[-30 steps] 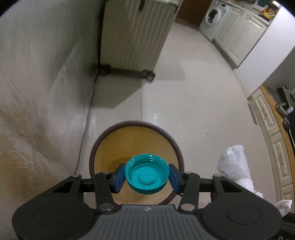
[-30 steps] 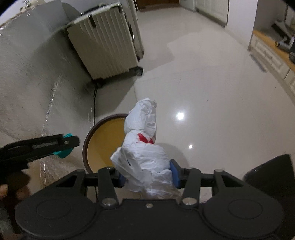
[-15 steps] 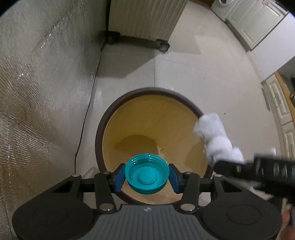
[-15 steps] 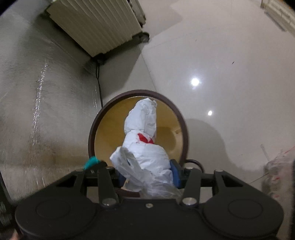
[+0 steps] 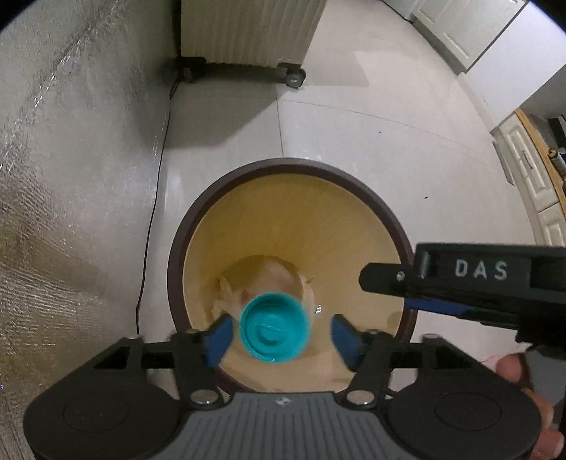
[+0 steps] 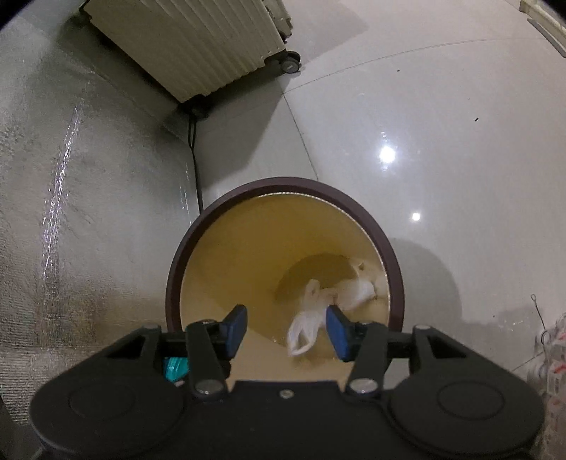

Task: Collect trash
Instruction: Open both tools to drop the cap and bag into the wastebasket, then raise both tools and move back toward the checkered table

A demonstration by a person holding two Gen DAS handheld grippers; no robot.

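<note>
Glossy teal plastic bottle cap (image 5: 273, 328) between the left claw's (image 5: 279, 336) matt blue pads (image 5: 219, 336); smooth yellow bin (image 5: 293, 226) beneath, thin crinkled white plastic bag (image 6: 329, 304) inside; polished floor tiles (image 6: 406, 124) beyond; crinkly foil sheet (image 5: 63, 198) left.

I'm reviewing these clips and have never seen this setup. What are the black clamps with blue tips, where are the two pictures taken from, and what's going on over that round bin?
Each black clamp is a hand-held two-finger gripper, and a fisheye camera on each looks along its blue pads. In the left view, the left gripper is opening over the bin; the teal cap sits between the pads, touching neither. The right gripper is open, and the white plastic bag lies loose inside the bin. A ribbed cream suitcase stands on the tiled floor.
</note>
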